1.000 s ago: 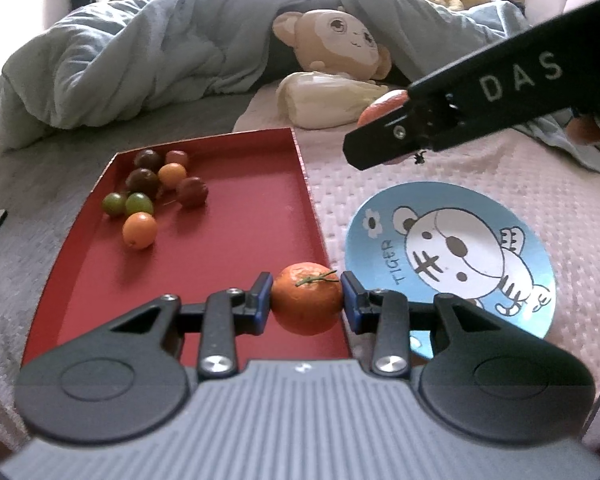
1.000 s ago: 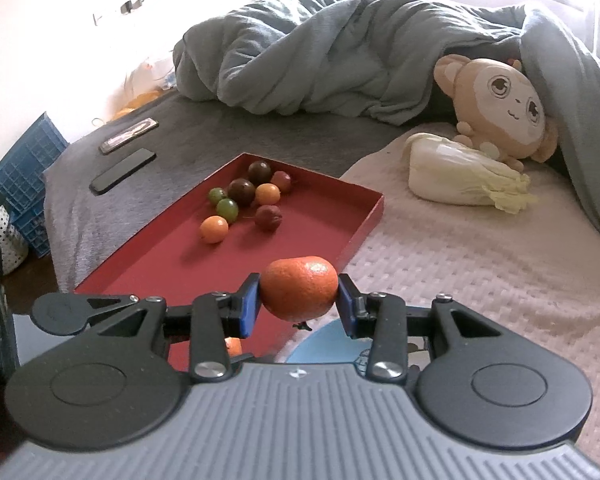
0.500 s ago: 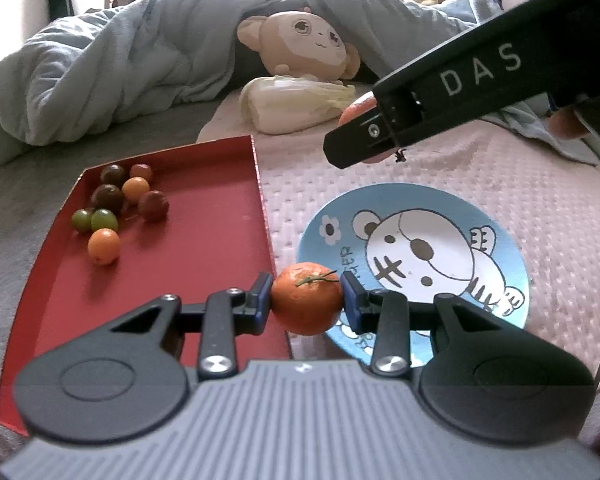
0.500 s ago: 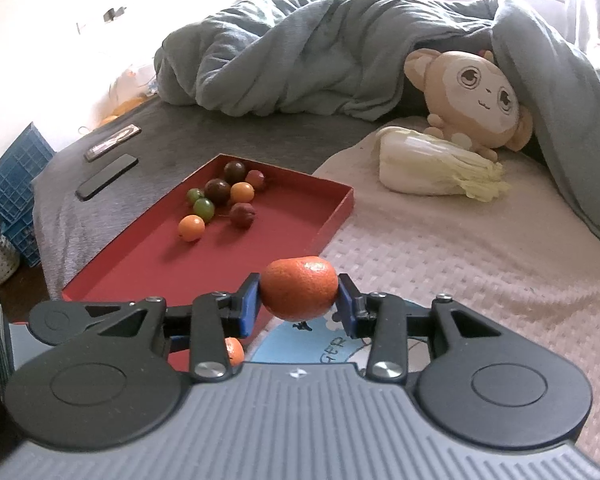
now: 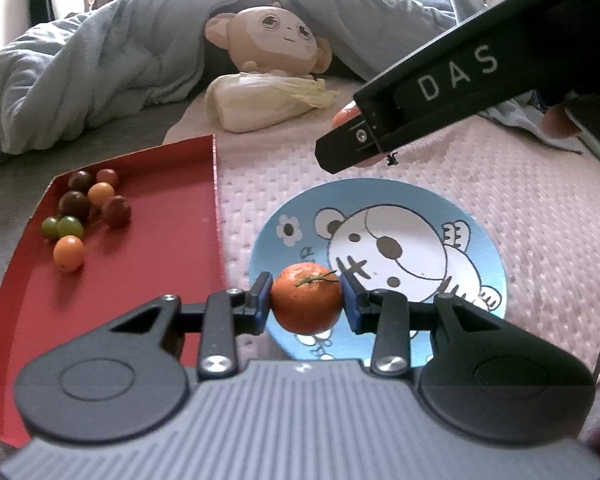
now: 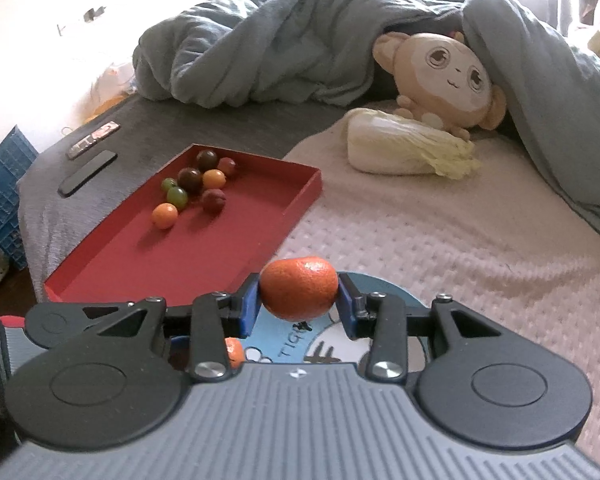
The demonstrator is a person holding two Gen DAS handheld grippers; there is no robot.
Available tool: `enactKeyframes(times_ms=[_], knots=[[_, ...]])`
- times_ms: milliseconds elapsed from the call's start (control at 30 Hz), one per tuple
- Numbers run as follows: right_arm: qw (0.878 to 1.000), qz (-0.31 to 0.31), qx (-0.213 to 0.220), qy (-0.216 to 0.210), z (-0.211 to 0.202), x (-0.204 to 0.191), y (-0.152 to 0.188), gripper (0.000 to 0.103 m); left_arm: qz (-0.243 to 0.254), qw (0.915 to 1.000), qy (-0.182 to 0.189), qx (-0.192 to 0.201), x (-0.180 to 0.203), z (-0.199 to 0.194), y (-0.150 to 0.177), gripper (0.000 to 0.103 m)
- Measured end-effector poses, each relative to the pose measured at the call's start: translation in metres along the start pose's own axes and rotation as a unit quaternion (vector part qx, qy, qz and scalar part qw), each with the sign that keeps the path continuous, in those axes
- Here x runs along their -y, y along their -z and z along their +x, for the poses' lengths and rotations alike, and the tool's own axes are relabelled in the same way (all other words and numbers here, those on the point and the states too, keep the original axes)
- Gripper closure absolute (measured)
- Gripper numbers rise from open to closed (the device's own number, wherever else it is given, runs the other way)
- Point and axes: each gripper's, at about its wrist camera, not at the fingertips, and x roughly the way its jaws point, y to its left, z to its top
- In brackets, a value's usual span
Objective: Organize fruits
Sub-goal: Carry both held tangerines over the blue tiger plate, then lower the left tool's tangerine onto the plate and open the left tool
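My left gripper pinches a stemmed mandarin above the near rim of the blue tiger plate. My right gripper clamps a second mandarin over the same plate's far side. Left of the plate lies the red tray, with small round fruits clustered in its far left corner. Beyond, on the bed, a cabbage rests against a plush monkey.
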Motion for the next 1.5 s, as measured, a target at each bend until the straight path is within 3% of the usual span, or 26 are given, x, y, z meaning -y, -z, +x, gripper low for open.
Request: enactKeyframes(times_ms=[1200, 1333, 1500], knots=[[1.000, 0.021, -0.005, 0.018, 0.000, 0.020, 0.008, 0.057, 0.028, 0.9995, 0.005, -0.011, 0.028, 0.022, -0.002, 0.062], [1.000, 0.022, -0.007, 0.020, 0.003, 0.022, 0.010, 0.057, 0.028, 0.9996, -0.002, 0.003, 0.030, 0.016, -0.002, 0.034], [0.999, 0.020, -0.015, 0.021, 0.008, 0.022, 0.012, 0.057, 0.029, 0.9995, 0.003, 0.008, 0.029, 0.008, -0.002, 0.034]])
